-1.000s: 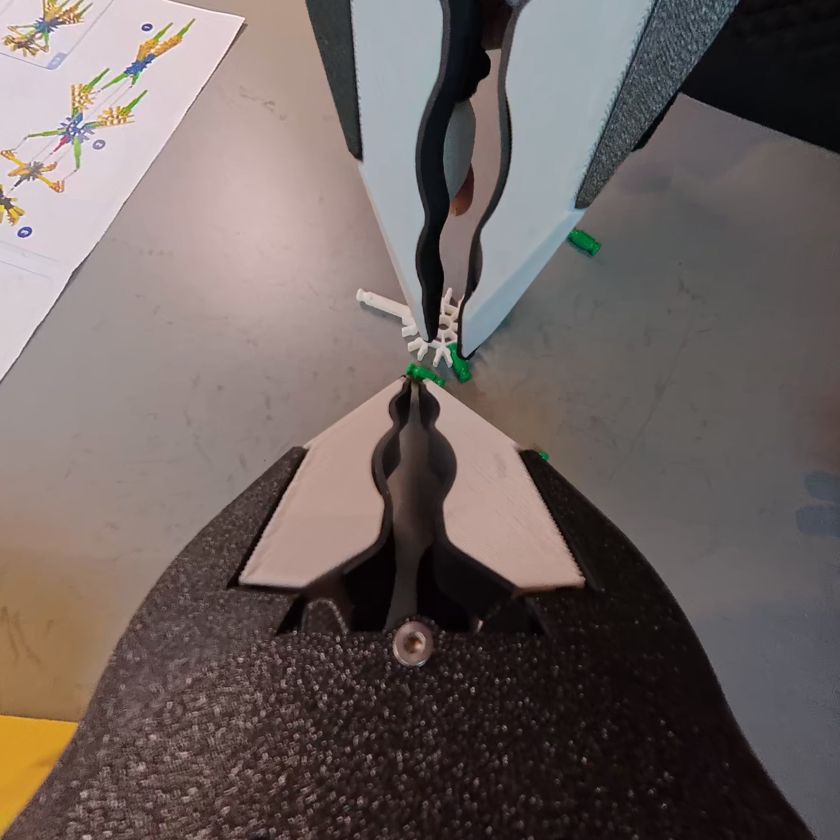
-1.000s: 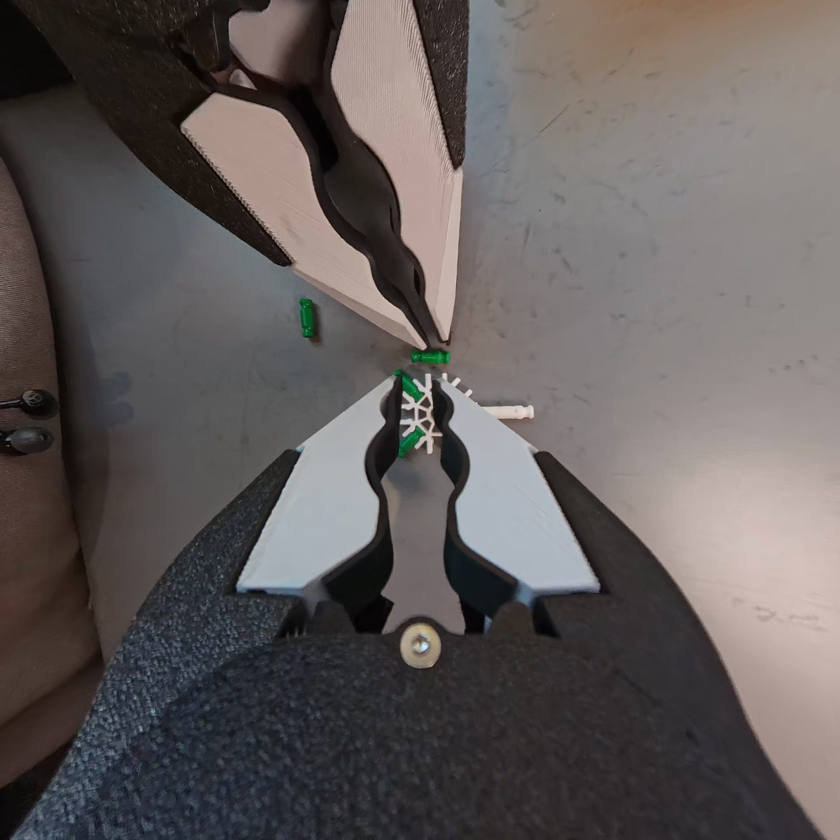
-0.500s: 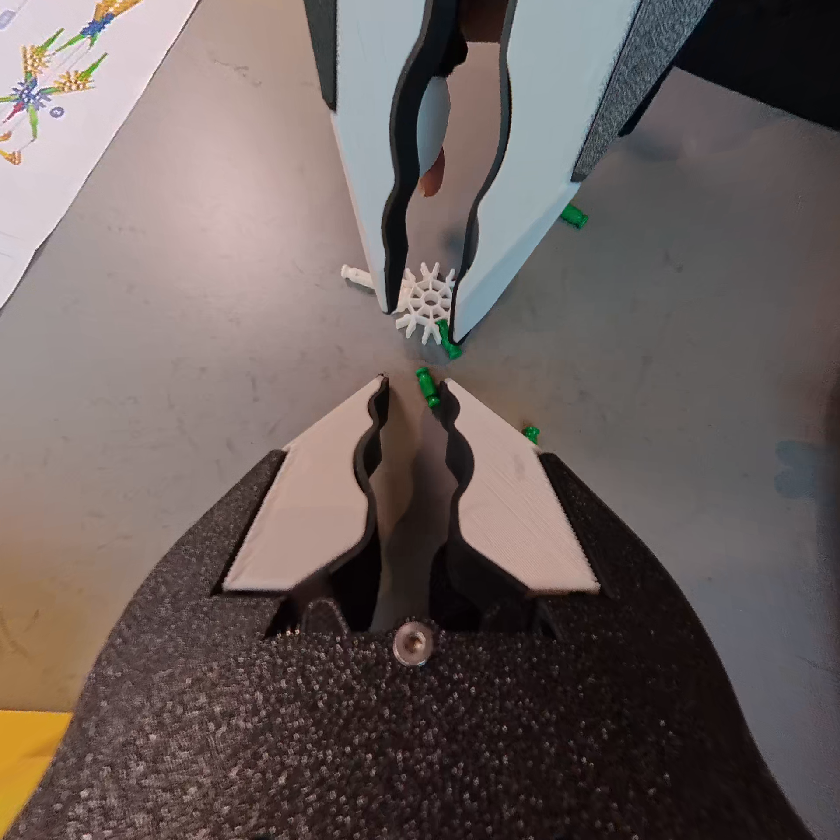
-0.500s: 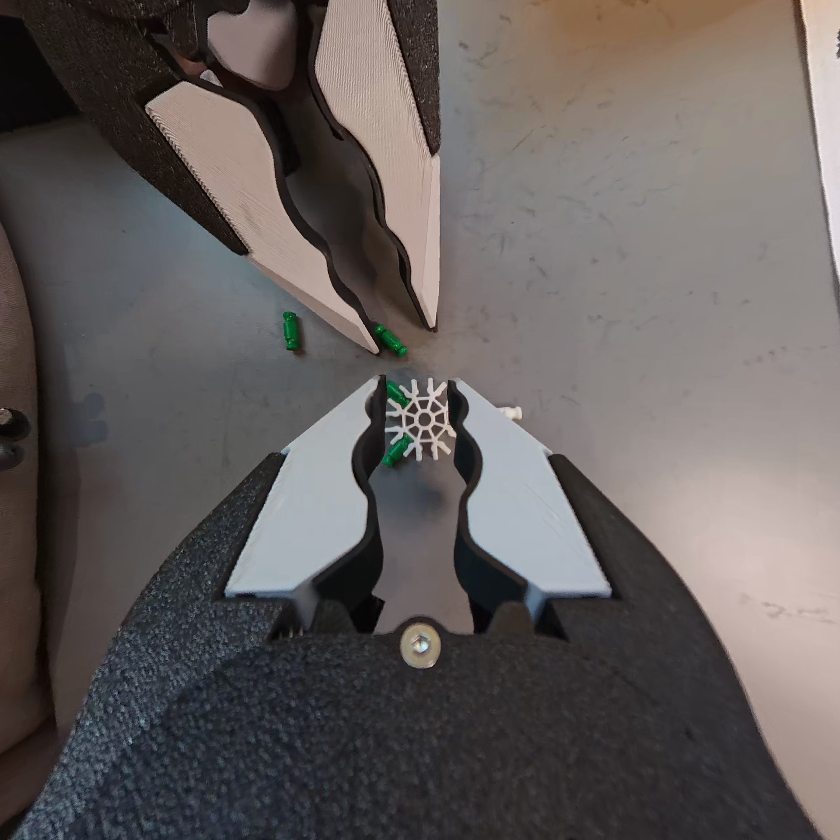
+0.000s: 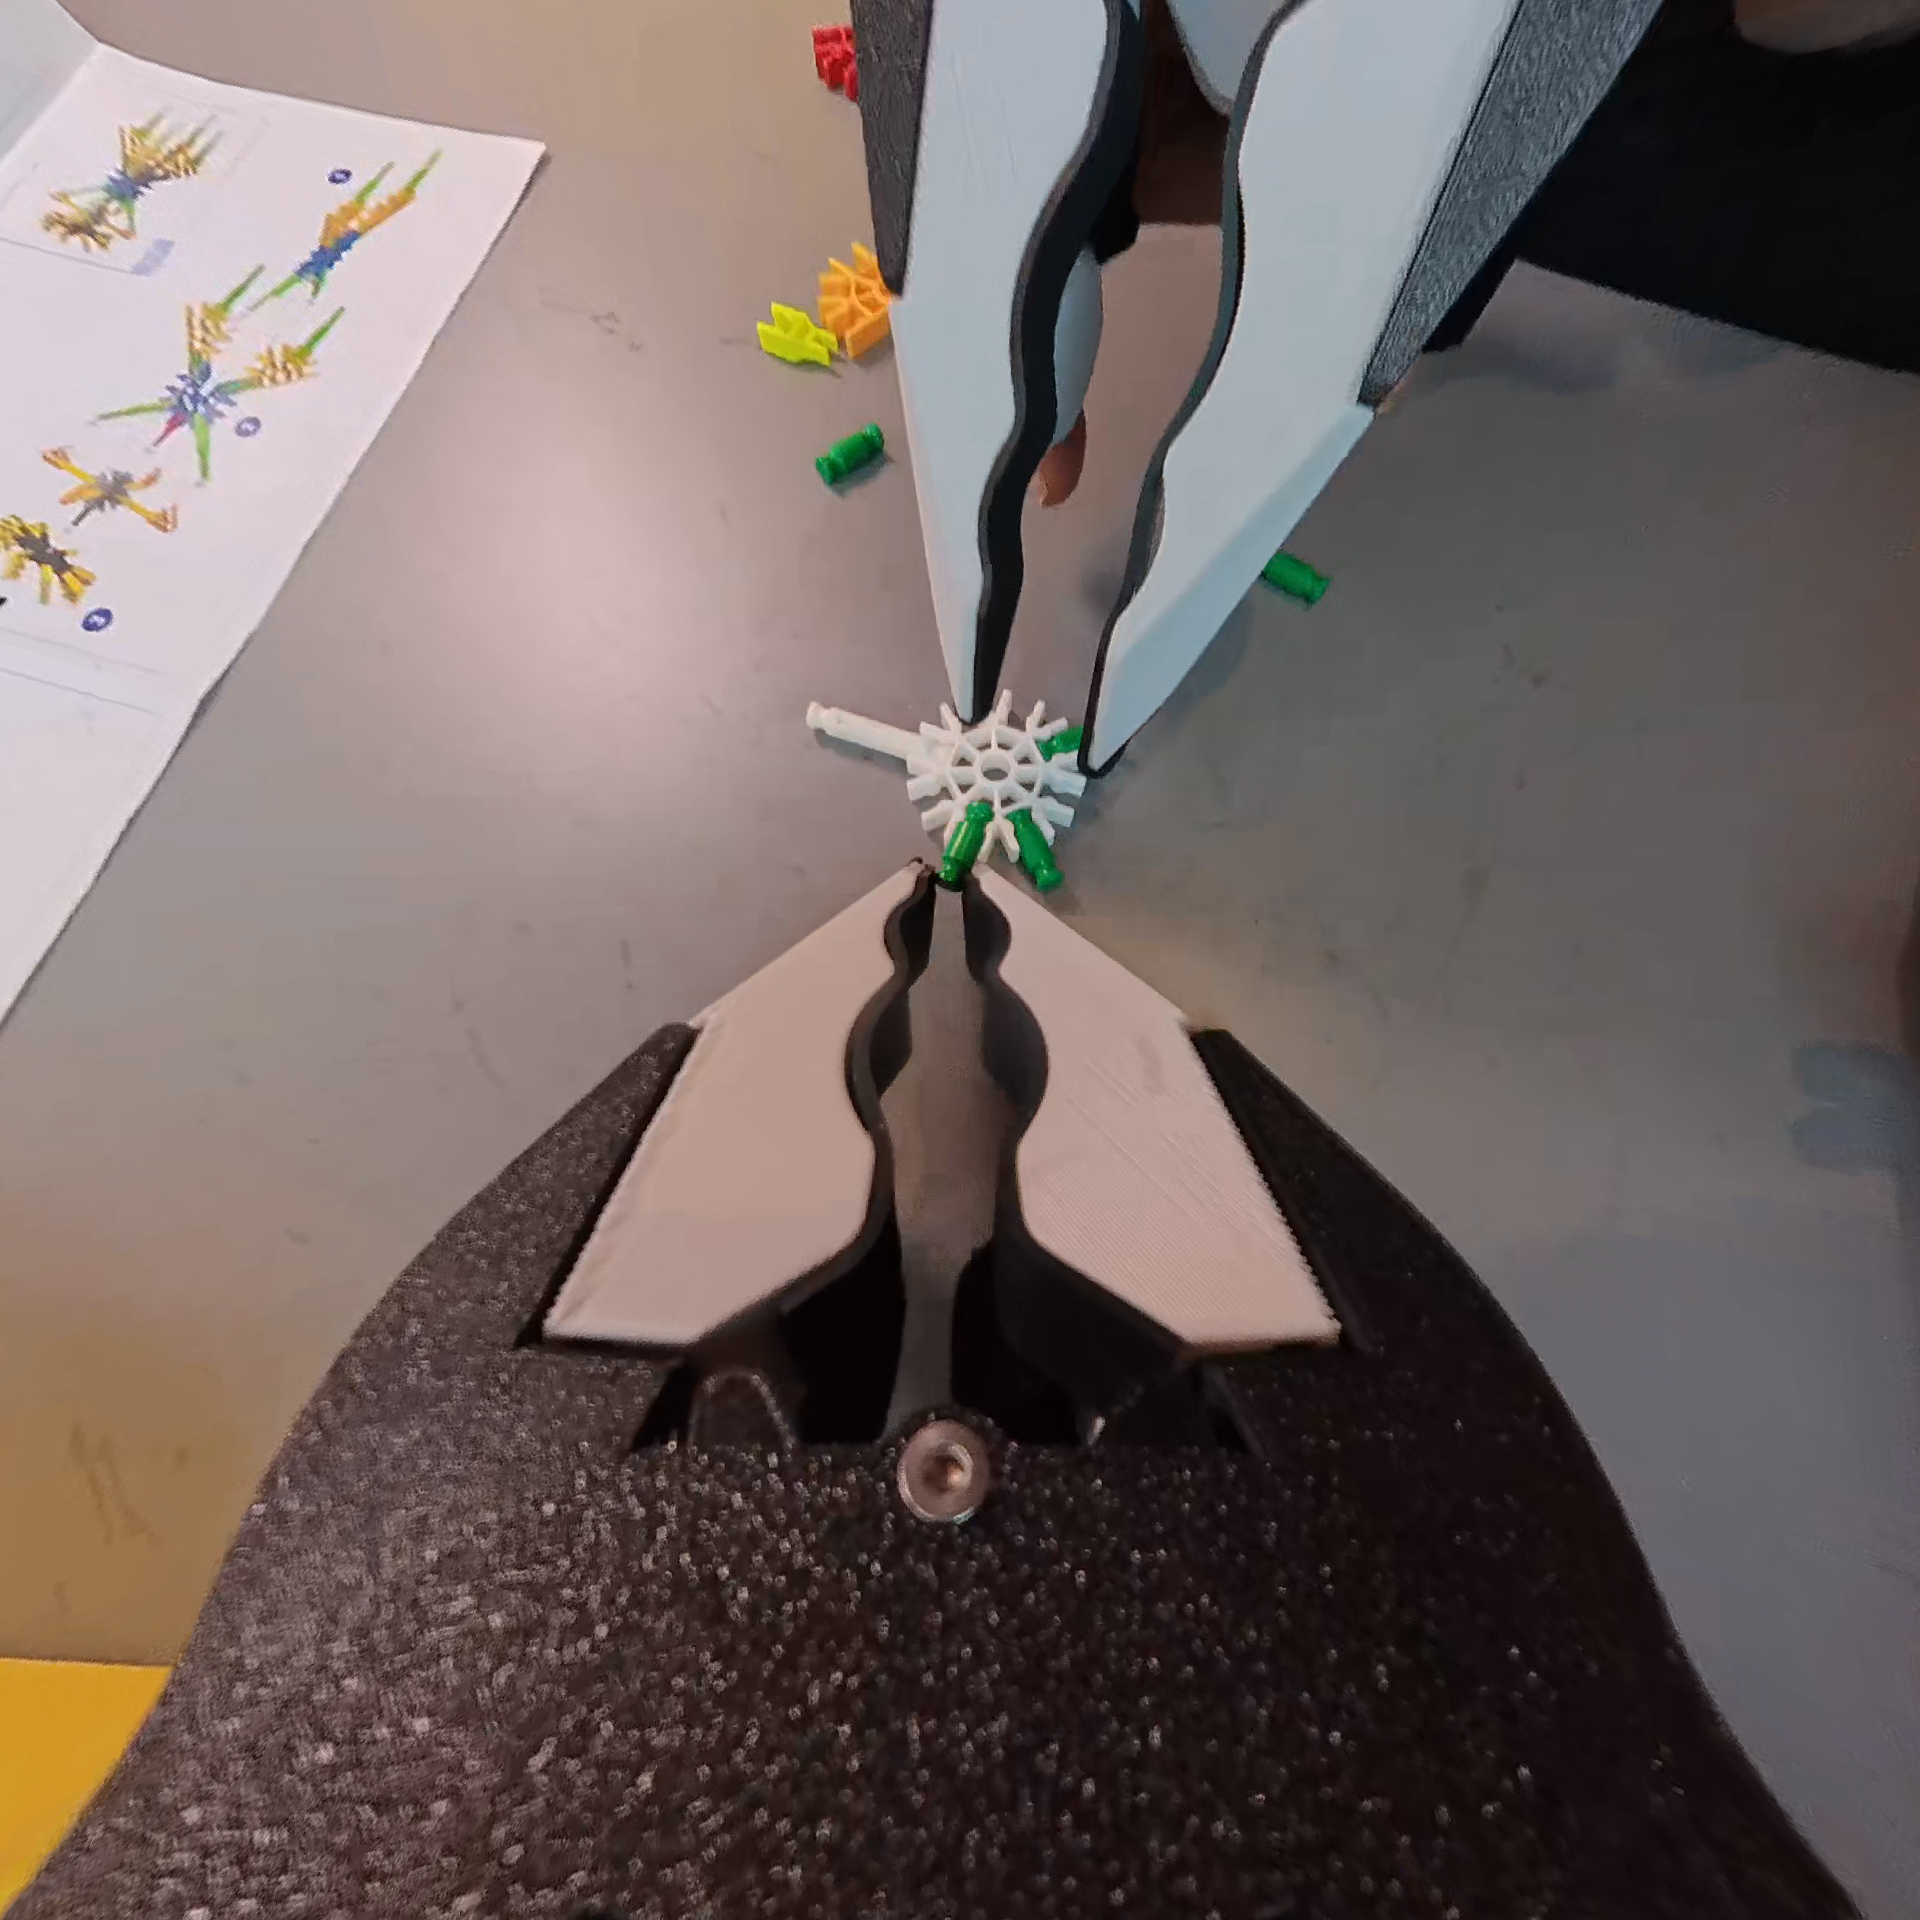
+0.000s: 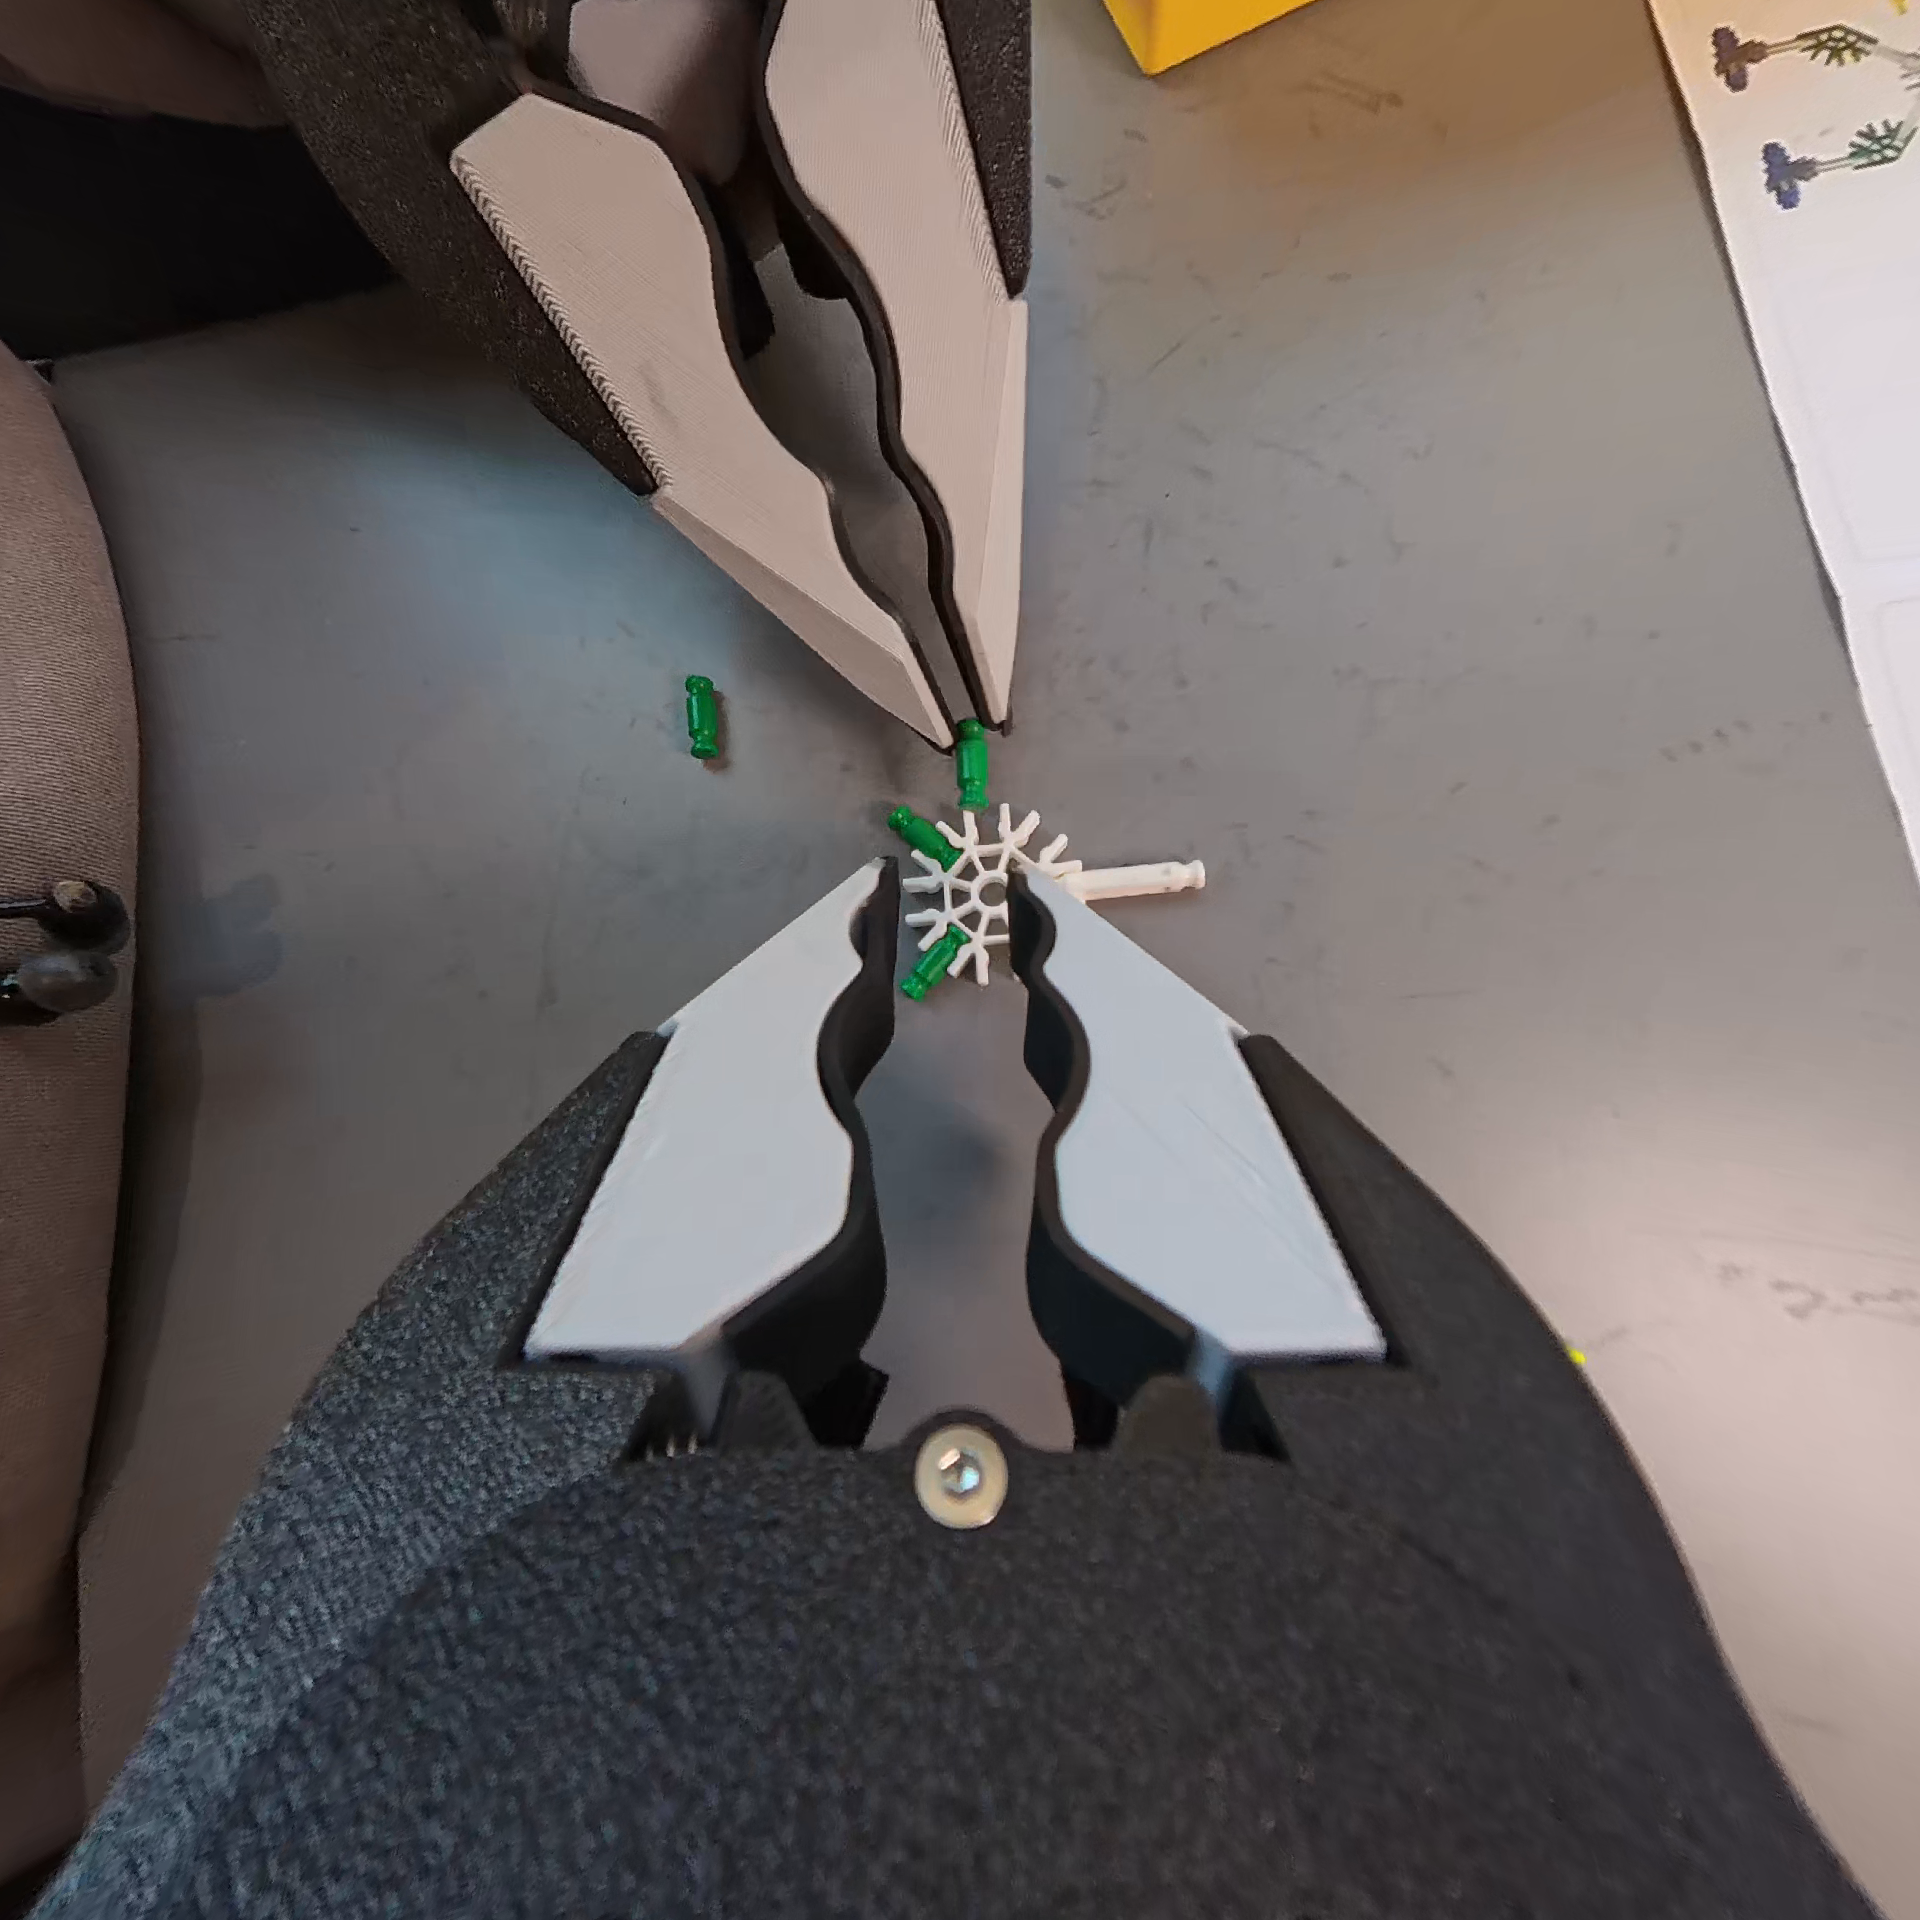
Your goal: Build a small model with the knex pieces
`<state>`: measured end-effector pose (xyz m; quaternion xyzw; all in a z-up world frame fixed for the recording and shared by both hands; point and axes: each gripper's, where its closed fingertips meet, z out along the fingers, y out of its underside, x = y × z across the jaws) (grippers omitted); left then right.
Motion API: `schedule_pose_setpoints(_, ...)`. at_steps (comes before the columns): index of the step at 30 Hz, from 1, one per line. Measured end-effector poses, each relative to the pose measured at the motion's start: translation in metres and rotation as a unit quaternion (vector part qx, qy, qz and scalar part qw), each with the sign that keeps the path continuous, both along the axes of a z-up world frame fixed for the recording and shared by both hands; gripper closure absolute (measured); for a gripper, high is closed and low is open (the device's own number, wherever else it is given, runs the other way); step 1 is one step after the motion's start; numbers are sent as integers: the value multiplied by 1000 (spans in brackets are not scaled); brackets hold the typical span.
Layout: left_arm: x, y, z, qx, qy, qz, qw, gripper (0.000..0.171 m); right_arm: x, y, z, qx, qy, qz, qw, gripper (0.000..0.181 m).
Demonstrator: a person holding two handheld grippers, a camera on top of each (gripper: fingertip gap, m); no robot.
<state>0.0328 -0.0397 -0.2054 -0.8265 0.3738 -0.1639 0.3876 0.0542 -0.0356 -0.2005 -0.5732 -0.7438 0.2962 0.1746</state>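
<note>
Since half a second before, my left gripper [image 5: 943, 883] had drawn its beige fingers together and picked up the small green plastic rod [image 6: 971, 764] that had lain loose between them on the grey tabletop [image 5: 520, 831]. Its jaws were pinched on the rod's outer end, and the rod's free end pointed at the rim of the white snowflake-shaped plastic connector [image 5: 992, 769], touching it or nearly so; I could not tell whether it was seated in a slot.

My right gripper [image 6: 951, 883] had its pale blue fingers spread, one on each side of the connector and close against its rim. I could not tell for sure whether they were touching it. The connector lay flat on the table, with a white rod [image 6: 1143, 878] sticking out of one side and two more short green rods [image 6: 920, 829] plugged into its rim.

Another green rod [image 6: 701, 715] lay loose off to one side, and in the left wrist view a further one [image 5: 850, 453] sat beyond the connector near a small yellow piece [image 5: 795, 338], an orange fan-shaped connector [image 5: 852, 301] and a red piece [image 5: 834, 47]. A white printed instruction sheet [image 5: 208, 364] with coloured diagrams lay to the left, and a yellow box corner [image 6: 1195, 26] showed at the top of the right wrist view.
</note>
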Motion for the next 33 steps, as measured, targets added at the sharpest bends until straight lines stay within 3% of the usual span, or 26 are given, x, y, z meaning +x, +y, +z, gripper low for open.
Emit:
schedule_pose_setpoints(8, 4, 6, -6, 6, 30, -10, 999, 167, -7, 4, 1, 37, -7, 13, 999, 181)
schedule_pose_setpoints(24, 3, 4, -9, 4, 45, -12, 999, 167, -11, 3, -13, 79, -88, 46, 992, 181)
schedule_pose_setpoints(33, 4, 4, -13, -17, 18, 5, 1000, 168, -12, 1, -14, 83, -138, 59, 985, 181)
